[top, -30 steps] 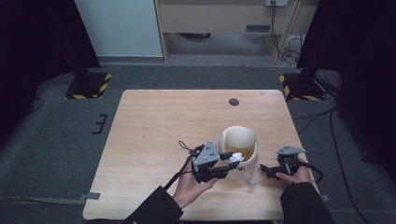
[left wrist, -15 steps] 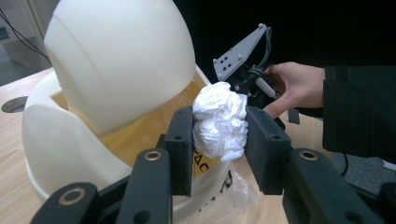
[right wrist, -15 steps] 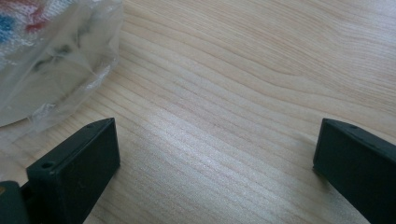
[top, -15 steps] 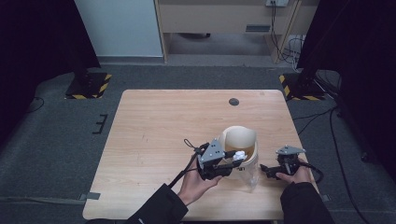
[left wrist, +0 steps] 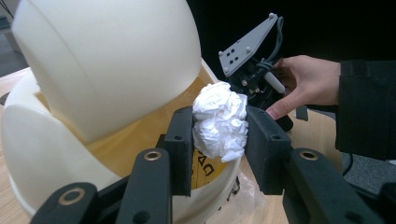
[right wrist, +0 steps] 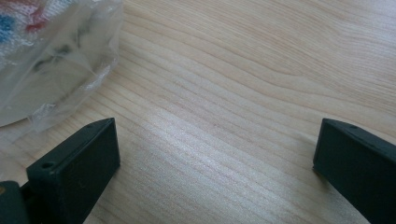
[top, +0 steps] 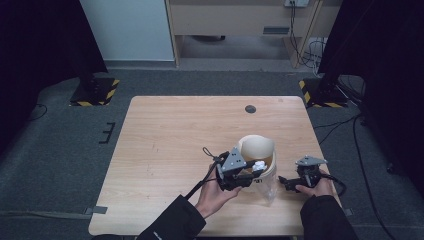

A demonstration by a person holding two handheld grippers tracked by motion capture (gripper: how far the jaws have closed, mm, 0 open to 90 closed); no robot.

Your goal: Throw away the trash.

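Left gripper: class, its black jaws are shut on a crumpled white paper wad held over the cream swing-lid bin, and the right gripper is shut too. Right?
Not quite. The left gripper does clamp the crumpled white paper wad at the cream swing-lid bin, but the right gripper is open; the right gripper view shows its jaws wide apart over the wooden table.

white crumpled wad (left wrist: 219, 120), cream bin (left wrist: 93, 60) (yellow inside), black tool (left wrist: 219, 154), pale woodgrain table (right wrist: 243, 93).

Bin (top: 256, 150) with tilted lid (left wrist: 107, 56) and plastic bag (right wrist: 51, 60) block the near right; the surface (top: 175, 135) lies open left and beyond.
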